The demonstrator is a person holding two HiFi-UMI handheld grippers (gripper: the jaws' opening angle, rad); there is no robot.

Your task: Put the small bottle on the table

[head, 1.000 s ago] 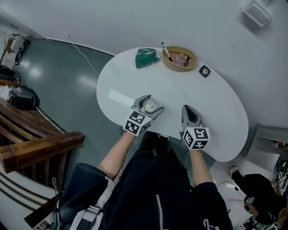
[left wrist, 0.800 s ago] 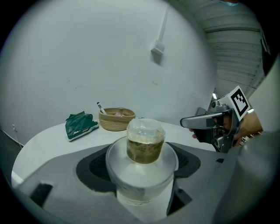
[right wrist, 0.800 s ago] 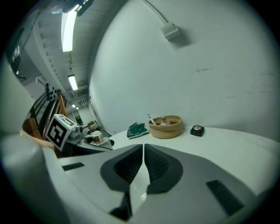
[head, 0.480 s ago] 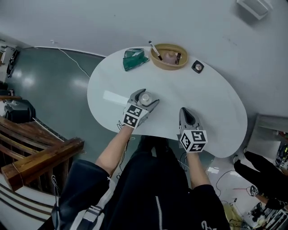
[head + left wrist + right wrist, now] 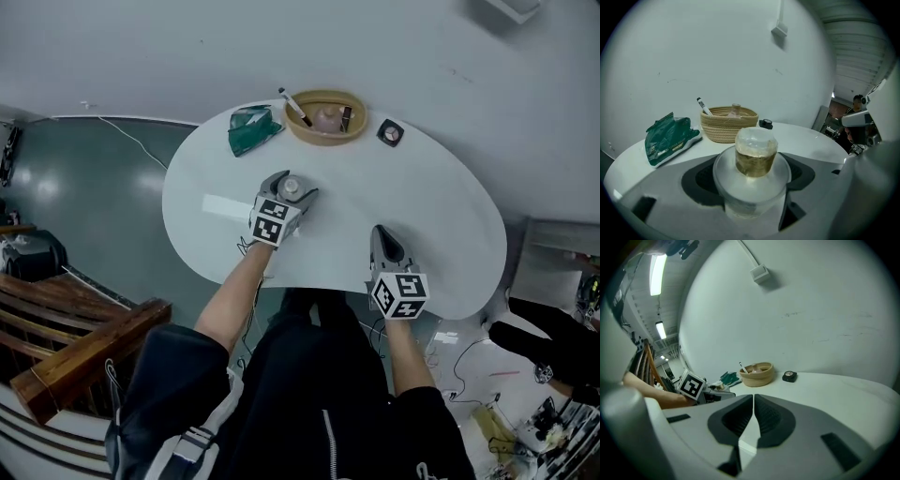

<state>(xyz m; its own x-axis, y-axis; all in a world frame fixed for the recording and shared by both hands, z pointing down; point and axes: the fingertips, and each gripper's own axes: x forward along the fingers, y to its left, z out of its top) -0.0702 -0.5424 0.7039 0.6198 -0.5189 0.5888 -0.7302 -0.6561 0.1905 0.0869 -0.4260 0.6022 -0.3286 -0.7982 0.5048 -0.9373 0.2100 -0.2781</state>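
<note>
The left tongs (image 5: 289, 183) were closed on the small clear plastic bottle with a translucent cap (image 5: 292, 187), with one jaw on each side of its body. The bottle stood upright over the white kidney-shaped counter (image 5: 422, 206), on the person's side of the round woven straw basket (image 5: 323, 139) and well apart from it; whether the bottle base touched the counter surface could not be determined. The right tongs (image 5: 382, 234) were closed with the jaws together and nothing between them, positioned farther from the basket than the bottle, towards the person and to the right. A black-and-white marker pen (image 5: 295, 106) leaned out over the left rim of the basket. A crumpled green foil packet (image 5: 248, 128) lay just beside the basket on its left. A small black round object (image 5: 388, 132) sat near the basket on its right.
</note>
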